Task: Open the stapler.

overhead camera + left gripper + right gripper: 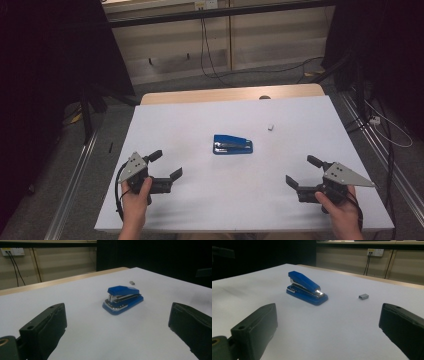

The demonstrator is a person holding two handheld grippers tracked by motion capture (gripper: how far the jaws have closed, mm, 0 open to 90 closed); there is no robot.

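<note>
A blue stapler (233, 144) lies in the middle of the white table (200, 115); it also appears ahead of the jaws in the left gripper view (122, 299) and the right gripper view (306, 288). A small grey block of staples (270, 127) (132, 283) (363, 296) rests behind and right of it. My left gripper (166, 165) is held near the front left, open, with nothing between its jaws. My right gripper (302, 171) is held near the front right, open and empty too. Both point inward toward the stapler, well apart from it.
The table's wooden far edge (225, 93) borders a floor with cables (215, 65). Metal rails (75, 175) run along both sides of the table. A wall socket (374, 251) sits on the back wall. Dark curtains hang at both sides.
</note>
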